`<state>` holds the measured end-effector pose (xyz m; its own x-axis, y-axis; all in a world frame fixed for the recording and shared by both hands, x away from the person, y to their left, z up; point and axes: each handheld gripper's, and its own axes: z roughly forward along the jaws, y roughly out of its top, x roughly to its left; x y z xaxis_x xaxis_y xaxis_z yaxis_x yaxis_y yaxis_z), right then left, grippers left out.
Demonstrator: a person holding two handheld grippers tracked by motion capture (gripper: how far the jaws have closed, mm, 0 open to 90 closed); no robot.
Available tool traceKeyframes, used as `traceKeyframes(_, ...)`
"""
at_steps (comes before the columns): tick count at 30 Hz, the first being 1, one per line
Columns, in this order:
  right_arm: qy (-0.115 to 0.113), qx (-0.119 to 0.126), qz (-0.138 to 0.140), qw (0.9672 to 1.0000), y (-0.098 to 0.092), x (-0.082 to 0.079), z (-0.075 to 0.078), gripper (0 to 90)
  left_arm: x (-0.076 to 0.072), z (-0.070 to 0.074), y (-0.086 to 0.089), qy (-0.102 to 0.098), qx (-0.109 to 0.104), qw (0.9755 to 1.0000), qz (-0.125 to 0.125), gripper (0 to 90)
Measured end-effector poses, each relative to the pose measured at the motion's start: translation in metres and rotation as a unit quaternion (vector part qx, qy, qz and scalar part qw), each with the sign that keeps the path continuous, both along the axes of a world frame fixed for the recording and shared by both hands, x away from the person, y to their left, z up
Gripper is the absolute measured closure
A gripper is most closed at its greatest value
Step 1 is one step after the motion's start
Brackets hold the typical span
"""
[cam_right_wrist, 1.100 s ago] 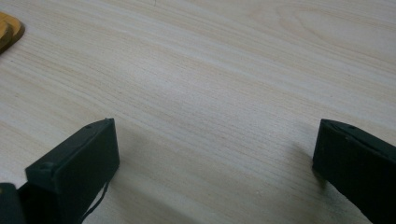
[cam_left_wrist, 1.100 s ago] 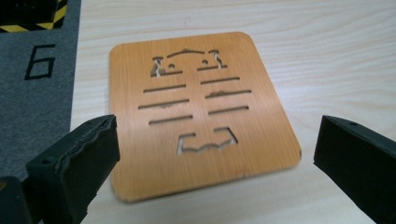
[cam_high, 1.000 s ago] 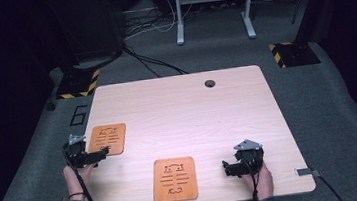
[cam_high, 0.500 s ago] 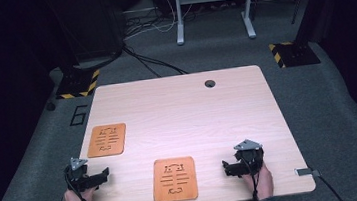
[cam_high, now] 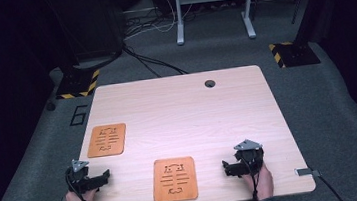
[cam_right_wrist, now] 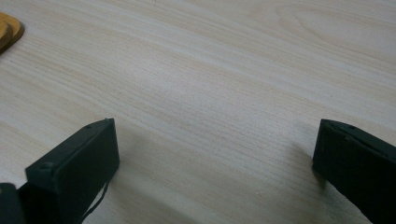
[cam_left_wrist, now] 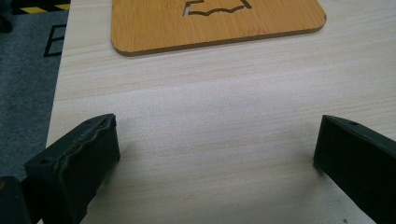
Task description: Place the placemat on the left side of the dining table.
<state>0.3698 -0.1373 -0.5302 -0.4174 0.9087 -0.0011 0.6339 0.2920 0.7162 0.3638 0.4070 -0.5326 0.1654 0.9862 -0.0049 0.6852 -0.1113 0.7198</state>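
Your left hand-held gripper (cam_high: 105, 176) sat at the desk's (cam_high: 192, 109) near-left corner, jaws spread wide, nothing between them. Just beyond it lay the left orange cut-out board (cam_high: 107, 140), flat, near the desk's left edge; its near edge showed in the left gripper view (cam_left_wrist: 215, 23). A second orange board (cam_high: 174, 179) lay flat at the near edge, between both grippers, touching neither. Your right hand-held gripper (cam_high: 227, 167) rested at the near right, jaws released and empty over bare wood.
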Motion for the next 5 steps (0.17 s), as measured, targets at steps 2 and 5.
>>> traceKeyframes(2, 0.0, 0.0, 0.0, 1.0, 0.0, 0.0, 0.0, 0.0, 0.0, 0.0, 0.0001, 0.0, 0.0, 1.0, 0.0, 0.0)
traceKeyframes(5, 0.0, 0.0, 0.0, 1.0, 0.0, 0.0, 0.0, 0.0, 0.0001, 0.0001, 0.0001, 0.0, 0.0, 1.0, 0.0, 0.0)
